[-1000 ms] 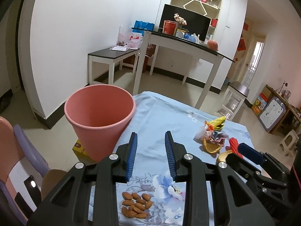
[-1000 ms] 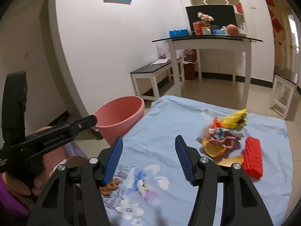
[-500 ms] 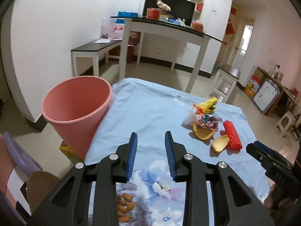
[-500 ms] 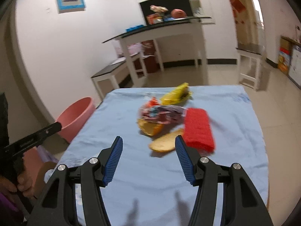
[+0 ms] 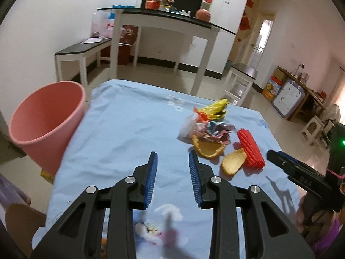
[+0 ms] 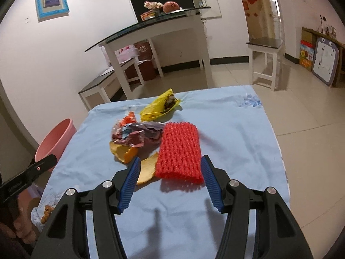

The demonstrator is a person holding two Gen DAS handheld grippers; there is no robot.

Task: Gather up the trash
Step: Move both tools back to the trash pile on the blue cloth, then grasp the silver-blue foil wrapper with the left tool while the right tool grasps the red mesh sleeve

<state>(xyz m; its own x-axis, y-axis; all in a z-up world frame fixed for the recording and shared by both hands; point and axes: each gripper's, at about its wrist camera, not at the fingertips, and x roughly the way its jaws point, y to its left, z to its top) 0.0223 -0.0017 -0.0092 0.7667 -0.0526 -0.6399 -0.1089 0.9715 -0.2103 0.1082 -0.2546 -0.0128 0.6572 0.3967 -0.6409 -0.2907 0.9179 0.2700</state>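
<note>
On the blue cloth (image 6: 232,129) lies the trash: red net (image 6: 179,151), peels (image 6: 148,168) and wrappers (image 6: 138,133). Right gripper (image 6: 170,181) hovers just before the net, jaws wide and empty. Left gripper (image 5: 172,172) is parted, empty, with the pink bin (image 5: 46,123) beside the table.

White walls (image 5: 54,17), tiled floor (image 6: 301,112), glass-topped table (image 5: 172,19).

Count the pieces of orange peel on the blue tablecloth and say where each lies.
2. One curled peel lies against the crumpled wrappers, on their near side. The other, flatter peel touches the red foam net's left edge. More may hide under the wrappers.
</note>
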